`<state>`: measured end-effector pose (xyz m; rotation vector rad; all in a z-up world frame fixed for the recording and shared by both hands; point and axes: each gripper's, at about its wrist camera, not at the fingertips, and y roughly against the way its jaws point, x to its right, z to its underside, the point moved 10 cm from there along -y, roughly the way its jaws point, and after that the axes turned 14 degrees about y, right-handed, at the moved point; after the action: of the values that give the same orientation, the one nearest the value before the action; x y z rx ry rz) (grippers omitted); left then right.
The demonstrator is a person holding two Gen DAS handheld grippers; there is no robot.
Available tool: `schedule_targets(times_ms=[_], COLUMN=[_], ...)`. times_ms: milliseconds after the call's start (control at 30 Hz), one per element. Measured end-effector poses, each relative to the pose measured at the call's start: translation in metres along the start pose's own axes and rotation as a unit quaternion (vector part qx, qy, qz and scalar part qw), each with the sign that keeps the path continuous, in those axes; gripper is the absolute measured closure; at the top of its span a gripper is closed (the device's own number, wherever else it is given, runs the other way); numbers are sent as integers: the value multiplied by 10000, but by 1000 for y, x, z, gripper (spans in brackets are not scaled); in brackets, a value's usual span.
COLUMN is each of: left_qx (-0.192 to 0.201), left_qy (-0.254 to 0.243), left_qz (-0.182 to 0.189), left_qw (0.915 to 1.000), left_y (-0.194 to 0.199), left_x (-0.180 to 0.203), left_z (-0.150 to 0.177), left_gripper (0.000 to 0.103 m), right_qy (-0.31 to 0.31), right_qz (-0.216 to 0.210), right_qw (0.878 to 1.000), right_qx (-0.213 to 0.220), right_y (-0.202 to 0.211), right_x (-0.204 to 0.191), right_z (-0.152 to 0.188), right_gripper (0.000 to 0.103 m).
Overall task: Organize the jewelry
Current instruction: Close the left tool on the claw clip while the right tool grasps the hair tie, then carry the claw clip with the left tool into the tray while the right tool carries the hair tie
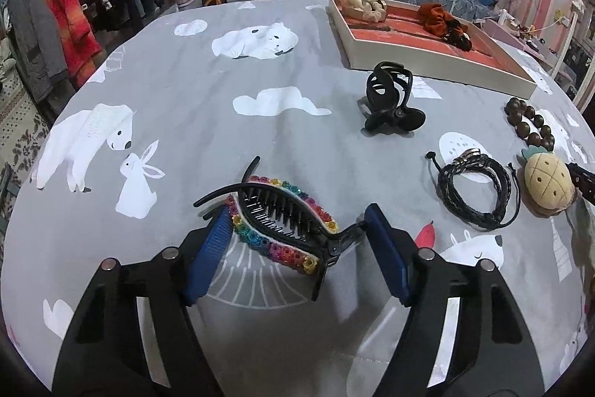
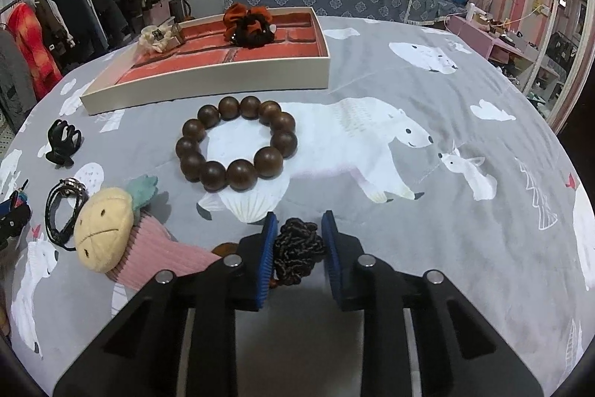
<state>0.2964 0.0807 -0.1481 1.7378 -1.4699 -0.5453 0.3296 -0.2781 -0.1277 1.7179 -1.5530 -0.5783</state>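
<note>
left gripper has its jaws apart around the rainbow hair clip on the bed; right gripper jaws clamped on a dark braided cord

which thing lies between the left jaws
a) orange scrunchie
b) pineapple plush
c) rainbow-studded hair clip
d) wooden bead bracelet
c: the rainbow-studded hair clip lies on the bedsheet between the left jaws, while the bracelet and plush lie off to the side.

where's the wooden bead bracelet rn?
In the right wrist view the wooden bead bracelet lies flat on the bedspread, centre frame, just in front of the tray, beyond the pineapple plush.
</note>
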Motion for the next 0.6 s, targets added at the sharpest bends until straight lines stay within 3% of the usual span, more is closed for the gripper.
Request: schedule_targets(times_ms=[600], left_qx=[280], left_qy=[78], left_qz=[381], left_qw=[9989], left_y=[17], left_x=[4], left_z=[-24], left_gripper=[32], right_qy=[-62], right_qz=[-52], right_qw=[9988], right_qx=[477], right_y=[15], right_x=[23], right_z=[-33], right_gripper=[78])
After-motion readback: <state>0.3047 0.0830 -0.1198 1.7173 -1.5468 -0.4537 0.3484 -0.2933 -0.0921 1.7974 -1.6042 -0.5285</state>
